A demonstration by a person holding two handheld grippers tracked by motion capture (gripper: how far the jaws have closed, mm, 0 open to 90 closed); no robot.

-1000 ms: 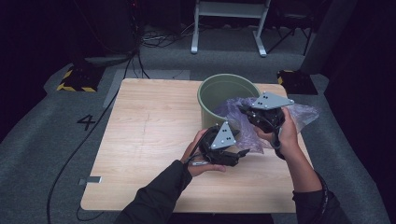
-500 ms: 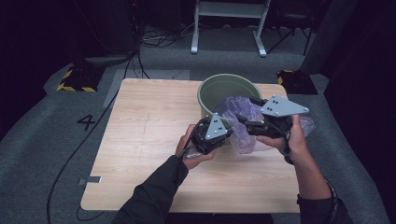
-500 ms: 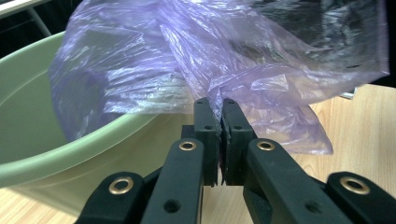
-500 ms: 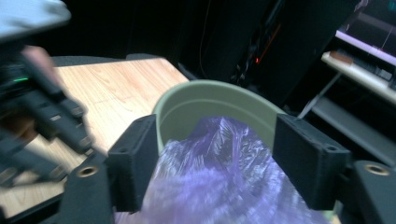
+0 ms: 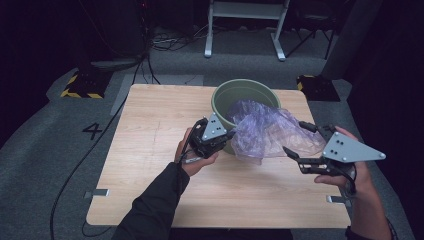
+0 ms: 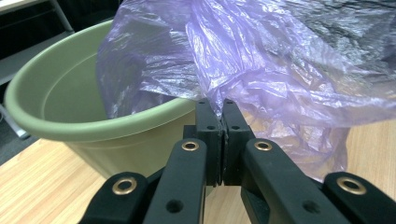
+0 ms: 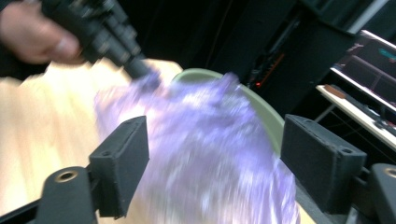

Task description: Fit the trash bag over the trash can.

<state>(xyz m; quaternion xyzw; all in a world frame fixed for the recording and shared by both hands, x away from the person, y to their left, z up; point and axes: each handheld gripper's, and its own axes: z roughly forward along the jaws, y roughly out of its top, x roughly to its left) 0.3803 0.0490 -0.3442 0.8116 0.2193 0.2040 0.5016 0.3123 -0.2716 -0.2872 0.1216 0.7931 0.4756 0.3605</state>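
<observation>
Pale wood-grain table (image 5: 150, 130), round green tub (image 5: 240, 95), crinkled violet film (image 5: 272, 130).

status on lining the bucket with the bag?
Done: the bag is partly in the bucket. In hand: the left hand-held gripper is shut on its edge; the right hand-held gripper has just been opening, nothing between its jaws. Left: most of the bag lies outside, on the table.

On the table (image 5: 150, 150), toward its far edge and right of the middle, stood the tub (image 5: 235, 95). The plastic bag (image 5: 270, 130) lay partly in the tub and spilled over its near right rim onto the tabletop. The left gripper (image 5: 231, 134) sat just before the tub, clamped on the bag's left edge. The right gripper (image 5: 295, 140) was right of the bag, near the table's right edge, apart from it.
</observation>
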